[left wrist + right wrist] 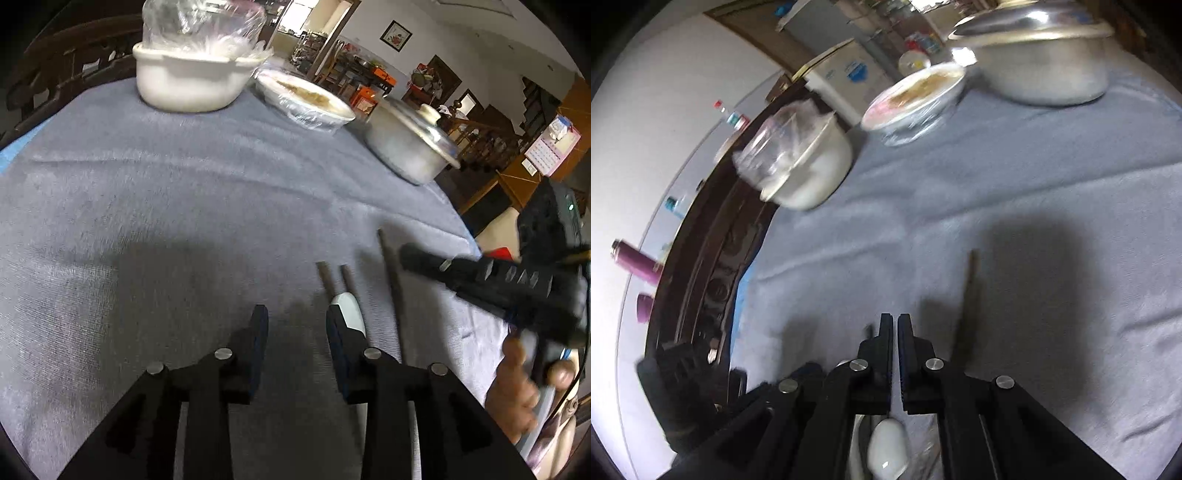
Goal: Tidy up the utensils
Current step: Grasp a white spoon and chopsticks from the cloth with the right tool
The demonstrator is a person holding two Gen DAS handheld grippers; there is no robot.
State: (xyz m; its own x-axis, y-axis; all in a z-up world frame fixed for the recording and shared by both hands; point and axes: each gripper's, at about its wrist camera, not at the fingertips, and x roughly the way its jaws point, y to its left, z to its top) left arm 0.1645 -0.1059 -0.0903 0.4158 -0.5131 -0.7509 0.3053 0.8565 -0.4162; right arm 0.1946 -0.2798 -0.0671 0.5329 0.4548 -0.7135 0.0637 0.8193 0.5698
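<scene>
Dark brown chopsticks (391,273) lie on the grey tablecloth (184,206), with two more tips (334,278) beside a white spoon handle (349,310). My left gripper (295,321) is open and empty, its right finger just beside the spoon handle. My right gripper (895,325) is shut with nothing visible between its fingers; it also shows blurred at the right of the left wrist view (417,258). In the right wrist view a chopstick (969,295) lies just right of the fingers, and a white spoon (888,450) lies under the gripper body.
At the table's far side stand a white pot covered with plastic wrap (192,74), a wrapped bowl of food (306,99) and a lidded metal pot (410,144). A dark carved chair back (713,266) borders the table. The person's hand (524,384) is at the right.
</scene>
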